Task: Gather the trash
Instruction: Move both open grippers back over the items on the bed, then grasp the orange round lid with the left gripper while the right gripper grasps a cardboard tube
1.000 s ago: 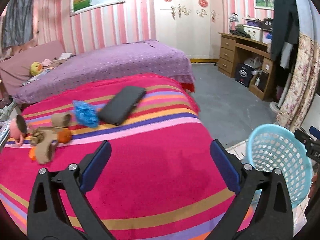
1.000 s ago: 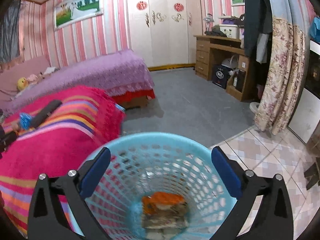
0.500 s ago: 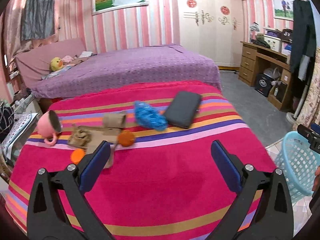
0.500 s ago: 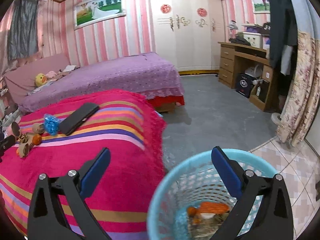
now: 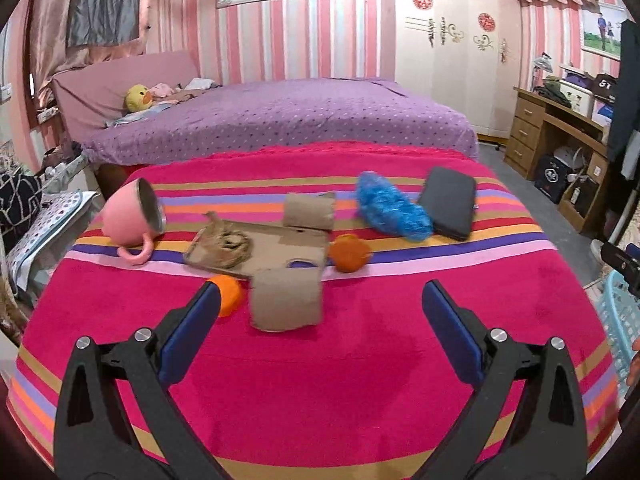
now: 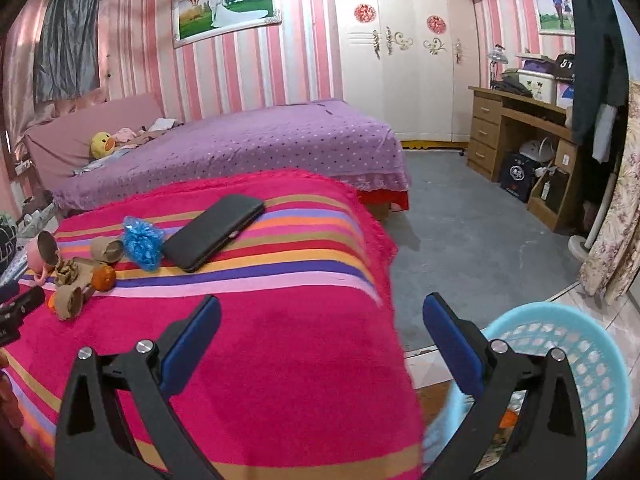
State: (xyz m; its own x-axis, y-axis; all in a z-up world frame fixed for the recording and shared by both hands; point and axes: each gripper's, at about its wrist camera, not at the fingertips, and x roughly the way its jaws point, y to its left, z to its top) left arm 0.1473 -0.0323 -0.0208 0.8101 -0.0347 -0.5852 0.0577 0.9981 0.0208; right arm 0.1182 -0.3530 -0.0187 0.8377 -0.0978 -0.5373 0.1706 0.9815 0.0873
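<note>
Left gripper [image 5: 320, 312] spread wide, nothing held, right gripper [image 6: 318, 322] same | trash sits far-left on blanket [image 5: 320, 380], cardboard roll [image 5: 286, 300] nearest | basket [image 6: 592, 360] near-right | step: reaching, roll probably to be pinched next

Left gripper [image 5: 320, 312] with black triangular-cutout plastic arms, blue flat finger pads [image 5: 192, 334], silver screws near the pads, right gripper [image 6: 320, 320] looked identical

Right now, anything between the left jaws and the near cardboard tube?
Nothing visible. The left gripper is open, with the near cardboard tube lying just ahead on bare blanket. An orange piece sits beside the left finger, off the path.
</note>
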